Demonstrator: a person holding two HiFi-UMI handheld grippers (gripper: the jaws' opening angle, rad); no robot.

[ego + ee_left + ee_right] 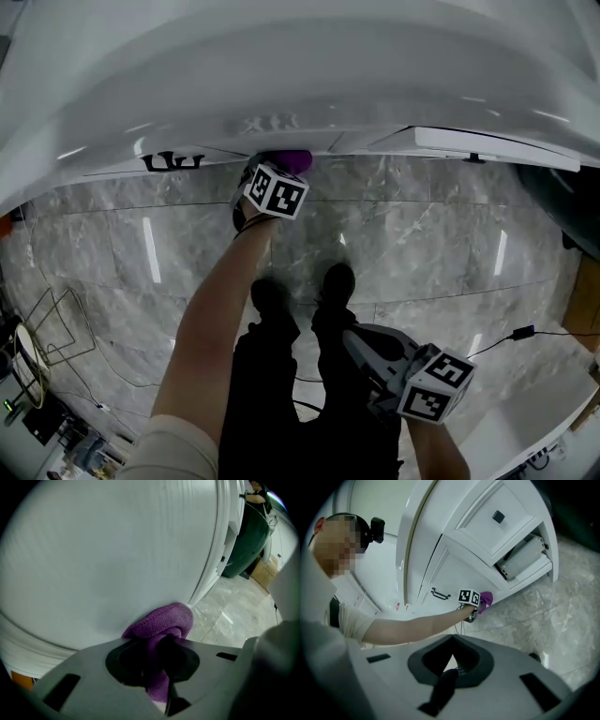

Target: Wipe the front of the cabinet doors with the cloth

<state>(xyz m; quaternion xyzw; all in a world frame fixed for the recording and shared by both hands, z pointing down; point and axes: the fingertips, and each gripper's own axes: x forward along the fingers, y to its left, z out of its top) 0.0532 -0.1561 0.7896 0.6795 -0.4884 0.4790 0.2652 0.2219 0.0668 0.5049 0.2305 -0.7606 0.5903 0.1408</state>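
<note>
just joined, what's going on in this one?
A person is wiping a white cabinet door with a purple cloth. The left gripper is clamped on the cloth and presses it against the low part of the door, close to its bottom edge and just above the marble floor. The right gripper hangs by the person's legs, away from the cabinet, with its jaws together and nothing in them.

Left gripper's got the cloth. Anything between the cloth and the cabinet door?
Nothing visible. The purple cloth, clamped in the left gripper, is pressed straight against the white cabinet door, low near its bottom edge.
</note>
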